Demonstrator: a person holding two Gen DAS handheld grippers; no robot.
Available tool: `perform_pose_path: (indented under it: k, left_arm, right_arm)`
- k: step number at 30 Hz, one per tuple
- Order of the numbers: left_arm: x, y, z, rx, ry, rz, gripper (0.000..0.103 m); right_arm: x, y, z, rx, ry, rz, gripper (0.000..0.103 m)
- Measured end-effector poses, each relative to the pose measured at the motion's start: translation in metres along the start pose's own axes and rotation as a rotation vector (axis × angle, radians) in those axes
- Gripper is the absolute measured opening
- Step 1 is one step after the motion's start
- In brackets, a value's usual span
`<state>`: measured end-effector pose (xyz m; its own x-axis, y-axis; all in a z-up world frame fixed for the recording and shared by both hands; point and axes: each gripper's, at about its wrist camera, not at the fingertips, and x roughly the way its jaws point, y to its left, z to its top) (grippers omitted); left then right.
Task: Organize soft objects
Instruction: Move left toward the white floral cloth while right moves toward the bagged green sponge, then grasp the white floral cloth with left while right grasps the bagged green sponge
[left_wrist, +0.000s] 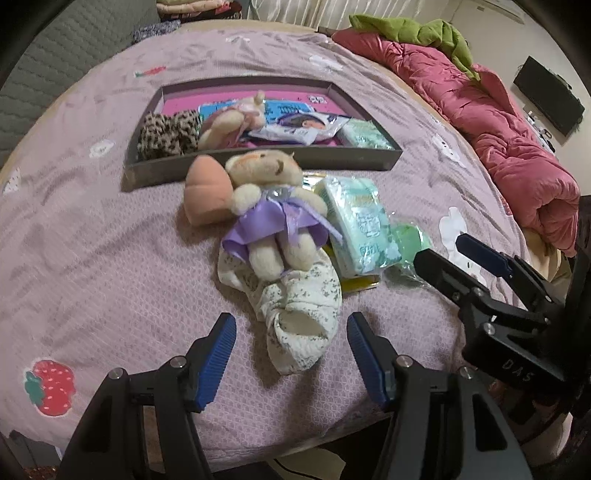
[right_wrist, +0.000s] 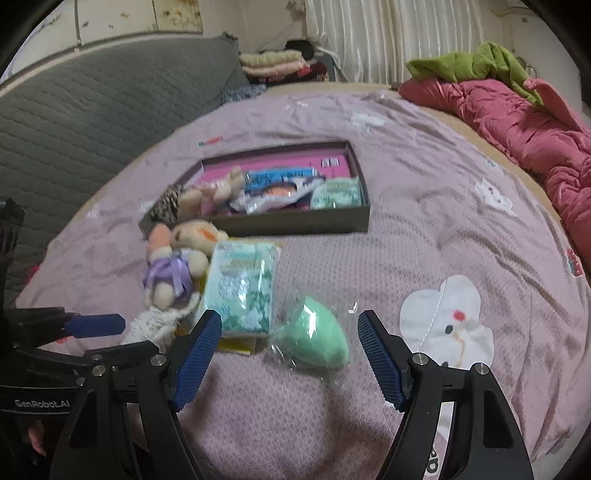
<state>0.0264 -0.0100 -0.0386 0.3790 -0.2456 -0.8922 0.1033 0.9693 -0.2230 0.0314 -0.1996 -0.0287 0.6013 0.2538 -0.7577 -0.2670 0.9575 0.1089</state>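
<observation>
A pile lies on the bed in front of a dark tray (left_wrist: 258, 162): a teddy bear in a purple dress (left_wrist: 275, 206), a peach sponge (left_wrist: 207, 192), a floral white cloth (left_wrist: 299, 314), a mint tissue pack (left_wrist: 362, 225) and a bagged green sponge (right_wrist: 325, 332). My left gripper (left_wrist: 291, 354) is open, its fingers either side of the floral cloth's near end. My right gripper (right_wrist: 290, 354) is open, with the green sponge between its fingers. The tray (right_wrist: 295, 221) holds a leopard cloth (left_wrist: 166, 134), a plush toy (left_wrist: 225, 123) and packets.
A pink quilt (left_wrist: 498, 125) with a green cloth (left_wrist: 417, 33) lies along the bed's right side. A grey padded headboard (right_wrist: 92, 110) is at the left. Folded fabrics (right_wrist: 273, 62) are stacked at the far end. The bed's near edge is just below the grippers.
</observation>
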Motion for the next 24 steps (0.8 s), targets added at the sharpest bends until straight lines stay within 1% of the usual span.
perform_pose_path:
  k: [3, 10, 17, 21, 23, 24]
  left_arm:
    - [0.004, 0.000, -0.001, -0.003, 0.010, -0.005, 0.062]
    - [0.010, 0.002, 0.000, -0.020, 0.026, -0.024, 0.062]
    - [0.013, 0.003, 0.001, -0.036, 0.027, -0.044, 0.062]
    - [0.015, 0.002, 0.003, -0.039, 0.025, -0.049, 0.060]
    - [0.016, 0.002, 0.004, -0.037, 0.026, -0.052, 0.056]
    - [0.016, 0.001, 0.004, -0.036, 0.026, -0.055, 0.055]
  right_arm:
    - [0.008, -0.004, -0.001, 0.009, 0.033, -0.010, 0.077]
    - [0.032, -0.011, -0.002, 0.028, 0.144, -0.039, 0.077]
    - [0.046, -0.005, -0.003, -0.021, 0.191, -0.082, 0.077]
    - [0.050, -0.005, -0.002, -0.031, 0.196, -0.094, 0.078]
    - [0.050, -0.005, 0.000, -0.038, 0.187, -0.101, 0.075]
    - [0.051, -0.005, 0.001, -0.042, 0.185, -0.102, 0.072]
